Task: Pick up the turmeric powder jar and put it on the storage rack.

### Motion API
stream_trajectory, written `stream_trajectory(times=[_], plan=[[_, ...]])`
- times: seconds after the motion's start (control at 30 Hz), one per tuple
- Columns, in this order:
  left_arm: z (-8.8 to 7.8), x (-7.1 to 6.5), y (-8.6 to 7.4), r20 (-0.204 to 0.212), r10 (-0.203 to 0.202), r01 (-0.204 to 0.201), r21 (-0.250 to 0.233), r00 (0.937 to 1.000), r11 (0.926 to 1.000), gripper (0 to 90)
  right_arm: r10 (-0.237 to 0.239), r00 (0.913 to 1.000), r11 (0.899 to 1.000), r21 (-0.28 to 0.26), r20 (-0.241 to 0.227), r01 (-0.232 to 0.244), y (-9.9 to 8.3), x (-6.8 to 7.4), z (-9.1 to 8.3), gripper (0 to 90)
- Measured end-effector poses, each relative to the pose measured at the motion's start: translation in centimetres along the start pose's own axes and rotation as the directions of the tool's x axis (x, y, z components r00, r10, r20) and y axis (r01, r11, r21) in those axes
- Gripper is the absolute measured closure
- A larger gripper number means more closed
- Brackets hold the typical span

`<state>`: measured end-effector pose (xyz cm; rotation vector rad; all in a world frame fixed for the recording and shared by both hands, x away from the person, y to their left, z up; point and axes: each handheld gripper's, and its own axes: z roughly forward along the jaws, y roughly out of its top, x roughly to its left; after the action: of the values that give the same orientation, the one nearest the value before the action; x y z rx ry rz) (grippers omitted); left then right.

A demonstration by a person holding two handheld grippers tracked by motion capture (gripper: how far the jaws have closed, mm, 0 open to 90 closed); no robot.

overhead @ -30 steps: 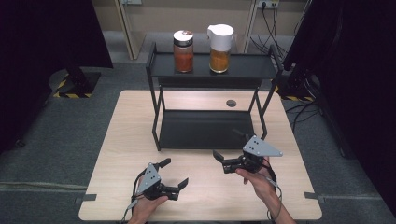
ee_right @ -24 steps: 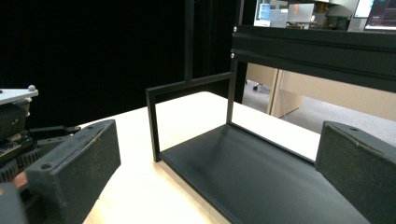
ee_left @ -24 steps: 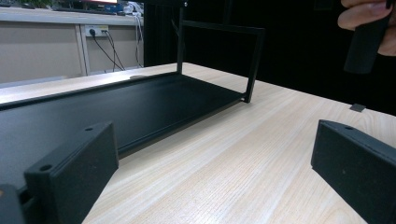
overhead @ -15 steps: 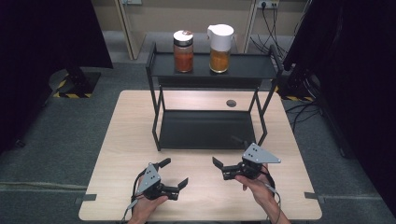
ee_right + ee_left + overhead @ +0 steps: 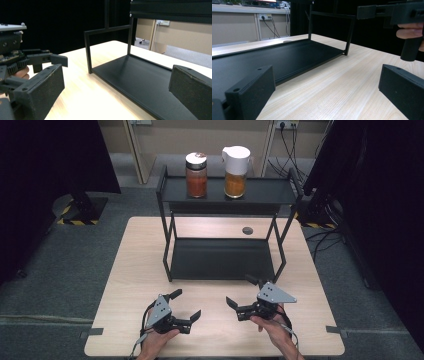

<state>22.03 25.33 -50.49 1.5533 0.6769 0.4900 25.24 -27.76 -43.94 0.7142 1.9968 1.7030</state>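
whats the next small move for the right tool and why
Probably lift the right tool forward toward the white-lid jar on the rack's top shelf: both tools are open and empty near the table's front edge, and that jar stands on its side.

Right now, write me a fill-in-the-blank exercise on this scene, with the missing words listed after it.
1. The two jars stand on the ____ shelf of the black rack.
2. The left gripper and the right gripper both have their jaws ____.
3. The jar with the white lid stands to the ____ of the other jar in the high view.
4. The rack's bottom shelf carries ____ jars.

Missing words: top; open; right; no
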Motion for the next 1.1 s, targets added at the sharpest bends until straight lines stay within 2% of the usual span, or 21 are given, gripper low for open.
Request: stream_trajectory(times=[0.53, 1.1], plan=[[-0.1, 0.1, 0.0, -0.003, 0.005, -0.005, -0.004, 1.0, 1.0, 0.3, 0.015, 0.9999, 1.0, 0.024, -0.006, -0.015, -2.1, -0.2, 0.1, 0.5], [-0.2, 0.1, 0.0, -0.004, 0.003, -0.003, -0.009, 1.0, 1.0, 0.4, 0.018, 0.9997, 0.999, 0.038, -0.014, -0.018, -2.8, -0.1, 0.5, 0.5]])
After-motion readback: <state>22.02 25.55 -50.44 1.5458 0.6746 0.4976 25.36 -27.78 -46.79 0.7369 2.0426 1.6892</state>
